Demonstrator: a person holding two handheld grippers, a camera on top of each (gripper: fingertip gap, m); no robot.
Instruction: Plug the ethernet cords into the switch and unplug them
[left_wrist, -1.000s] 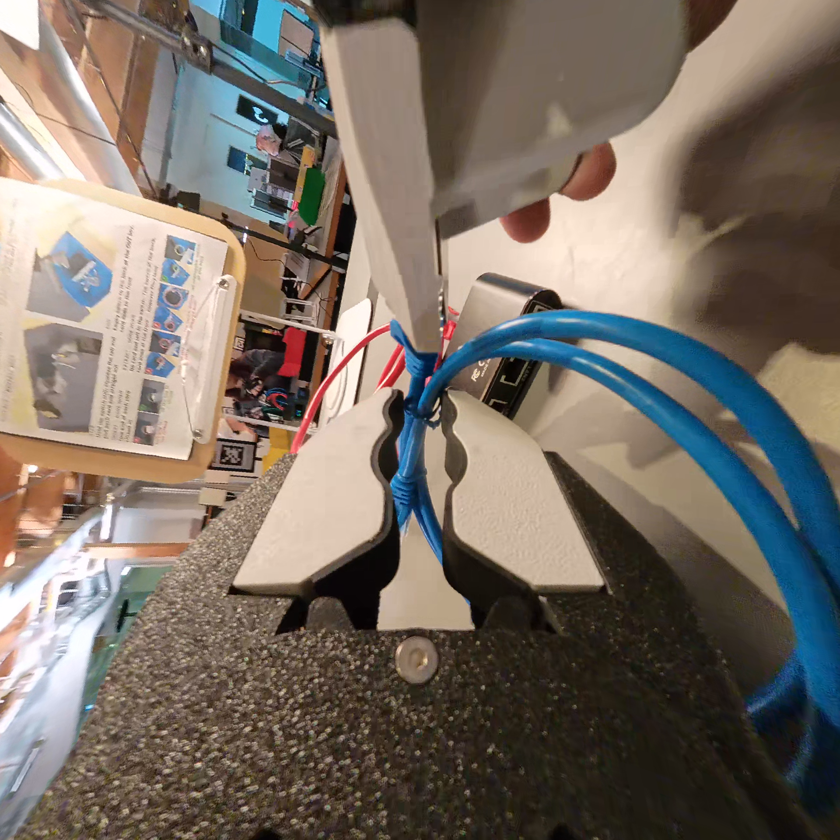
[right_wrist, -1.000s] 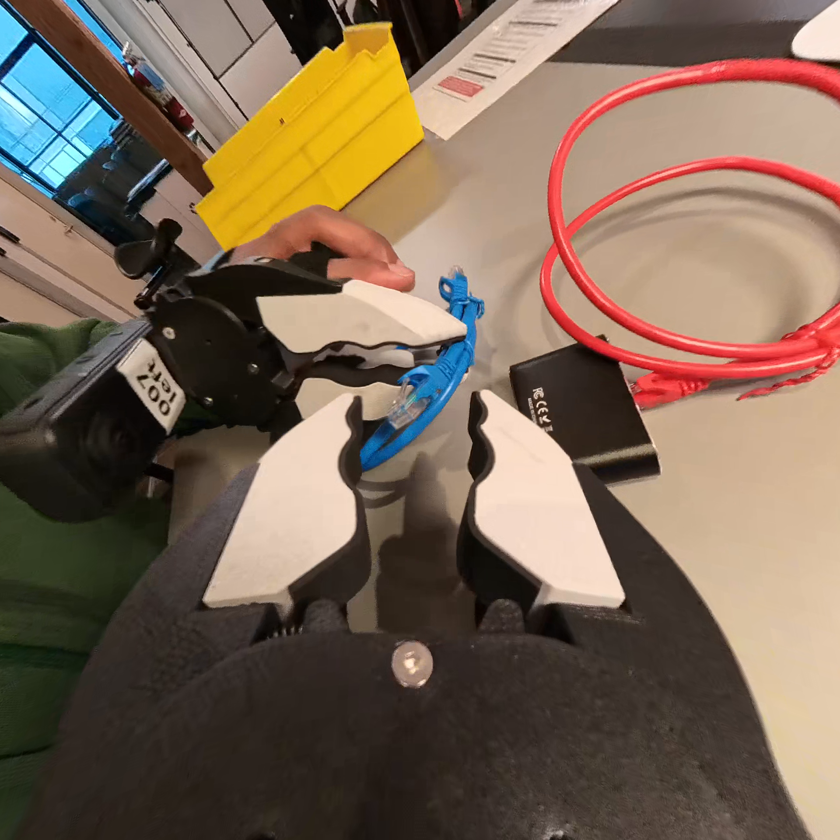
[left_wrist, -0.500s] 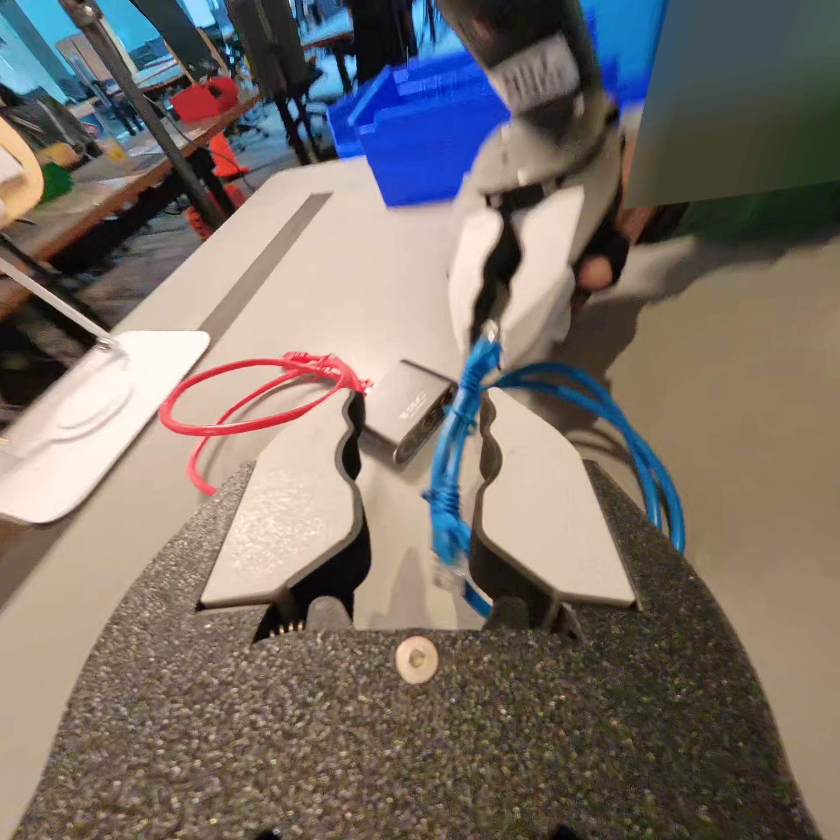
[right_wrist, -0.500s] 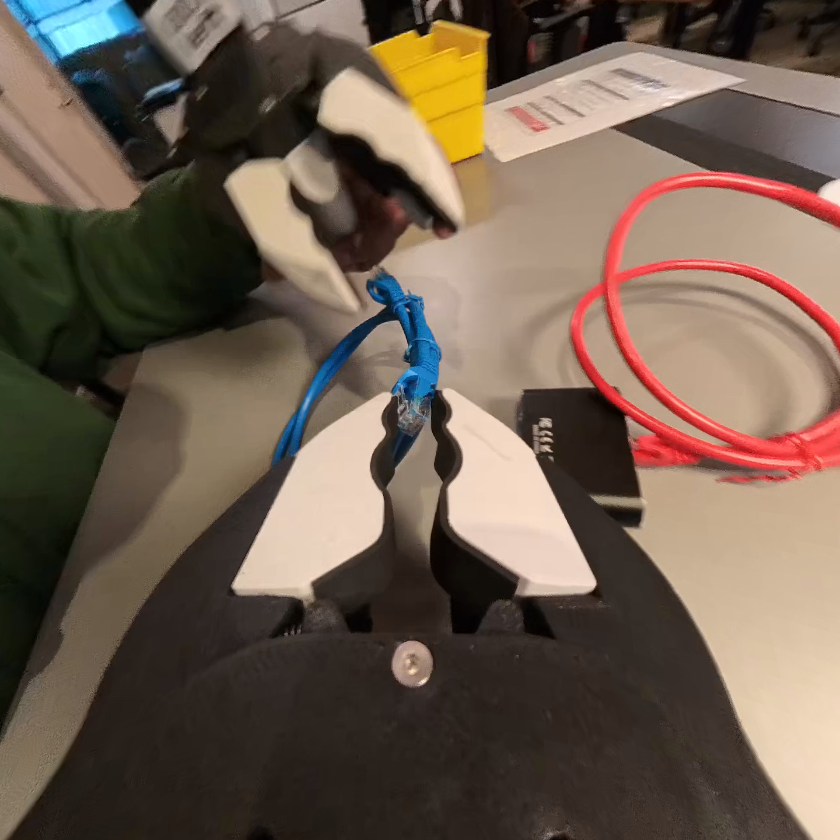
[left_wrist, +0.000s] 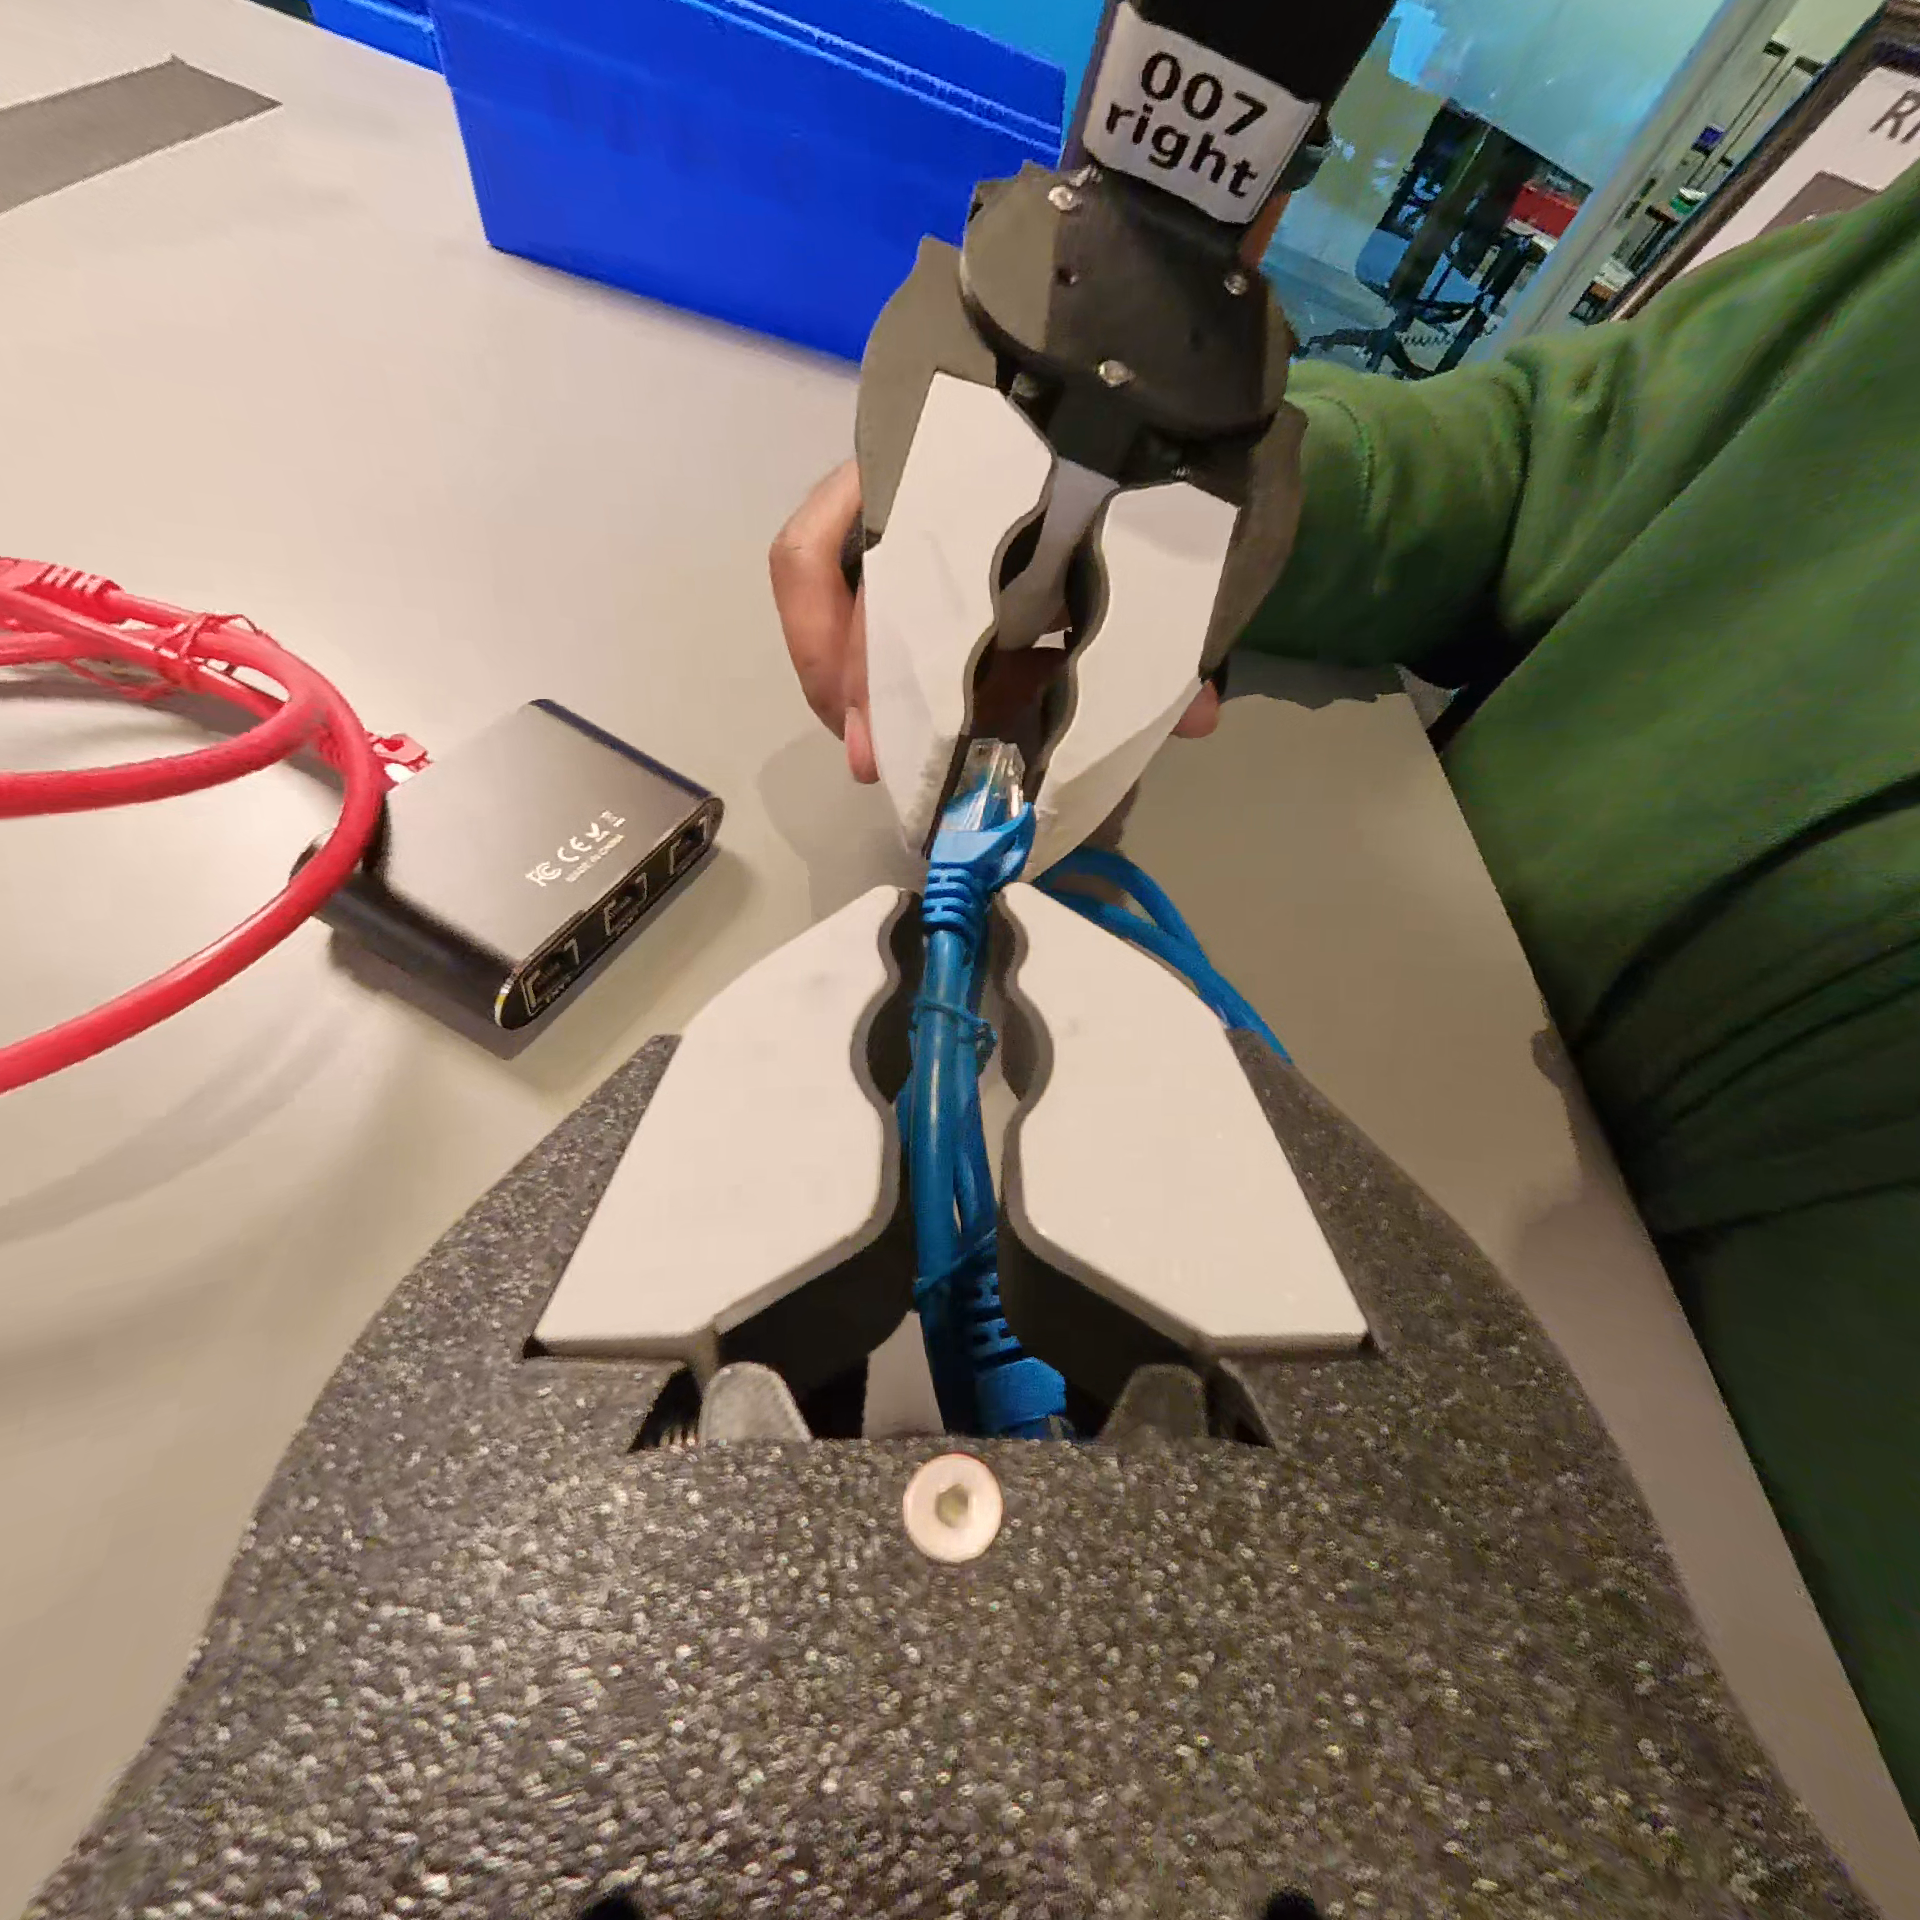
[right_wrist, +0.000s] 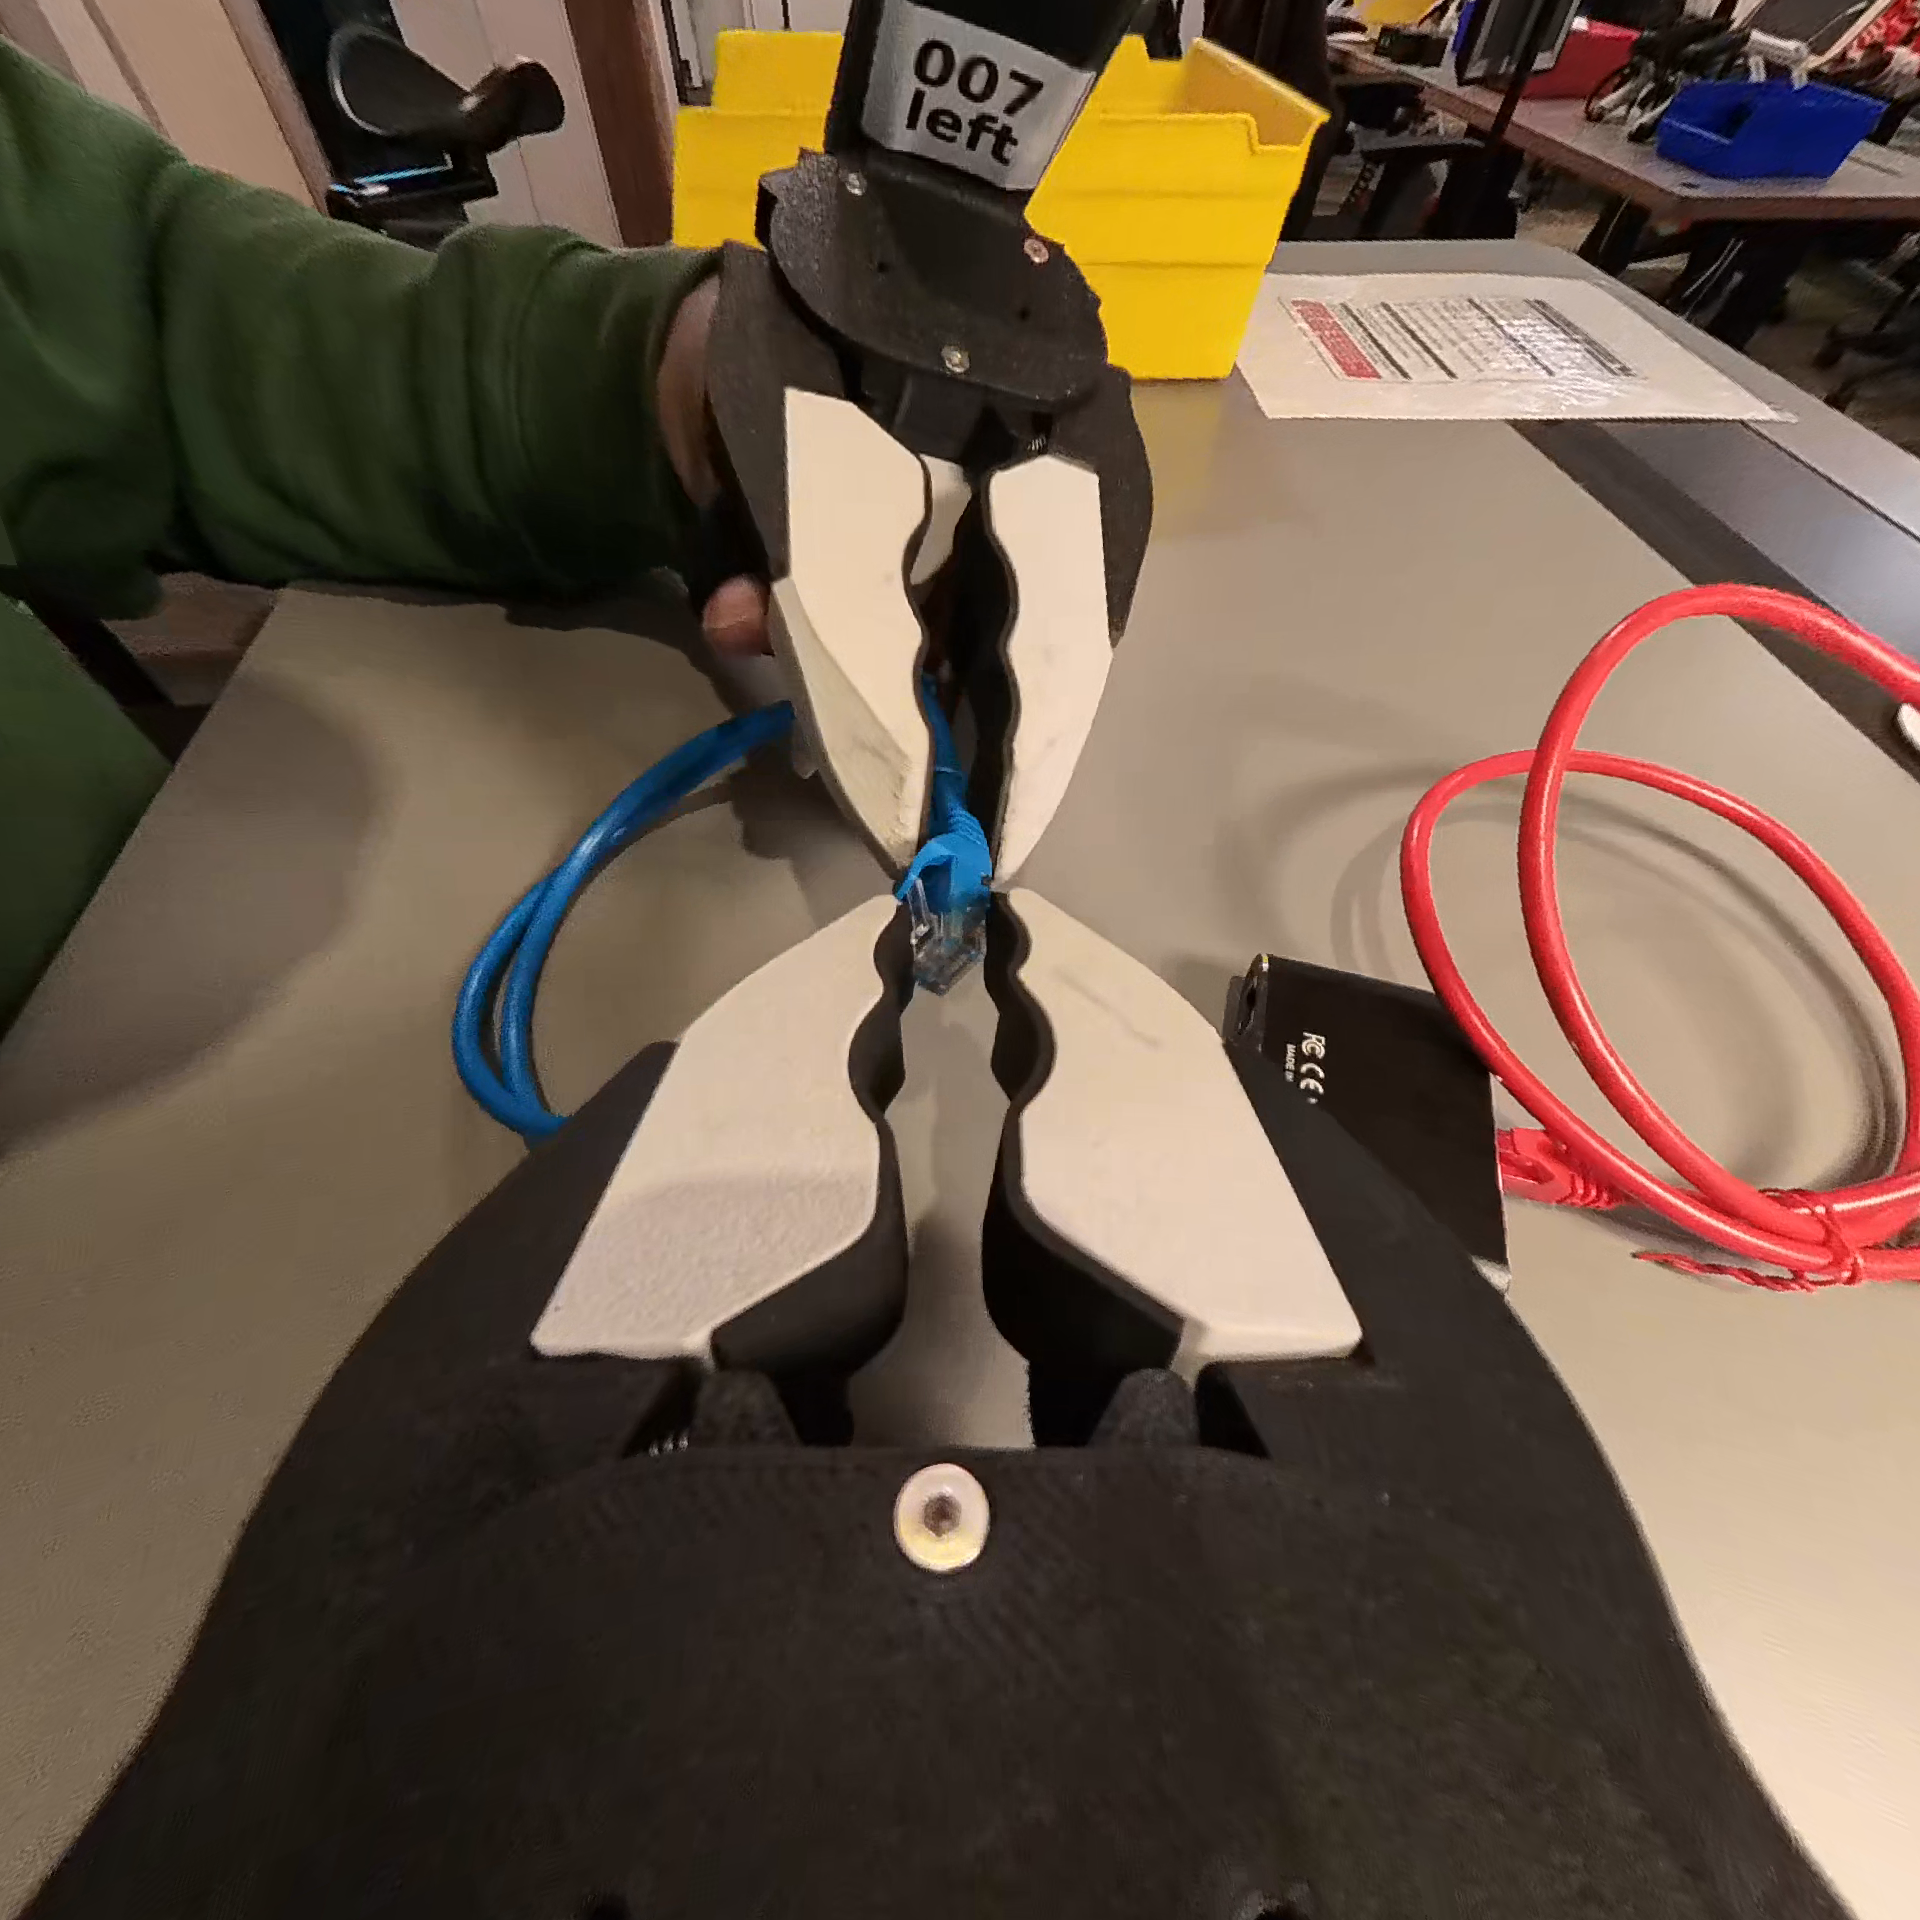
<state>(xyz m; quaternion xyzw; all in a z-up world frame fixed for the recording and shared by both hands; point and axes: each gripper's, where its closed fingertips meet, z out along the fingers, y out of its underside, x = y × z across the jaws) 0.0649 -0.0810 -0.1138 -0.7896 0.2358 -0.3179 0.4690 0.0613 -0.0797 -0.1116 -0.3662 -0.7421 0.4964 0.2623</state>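
My left gripper (left_wrist: 958, 906) is shut on the blue ethernet cord (left_wrist: 948, 1049), just behind its boot. The bundled cord runs back between the fingers. My right gripper (right_wrist: 948, 912) faces it tip to tip and is shut on the cord's clear plug (right_wrist: 940, 935). The plug (left_wrist: 987, 774) also shows between the right gripper's fingers in the left wrist view. The rest of the blue cord hangs as a loop (right_wrist: 514, 987) down to the table. The black switch (left_wrist: 530, 831) lies on the table with its ports facing me; it also shows in the right wrist view (right_wrist: 1371, 1101). No cord is in the ports I can see.
A coiled red ethernet cord (right_wrist: 1558, 935) lies beside the switch, one end near its back (left_wrist: 400, 748). A blue bin (left_wrist: 727, 156) and a yellow bin (right_wrist: 1174, 208) stand at the table's far sides. A printed sheet (right_wrist: 1475, 343) lies near the yellow bin. A person's green sleeves (left_wrist: 1662, 623) flank the table edge. My left and right fingertips are right by each other. Left tips and right tips are each some 9 centimetres from the black switch (left_wrist: 530, 831). It is also in sight in the right wrist view (right_wrist: 1355, 1092).
My right gripper closed on the blue plug. My left gripper let go of the cord, then closed on it again just behind the plug. Both grippers now face each other above the table.
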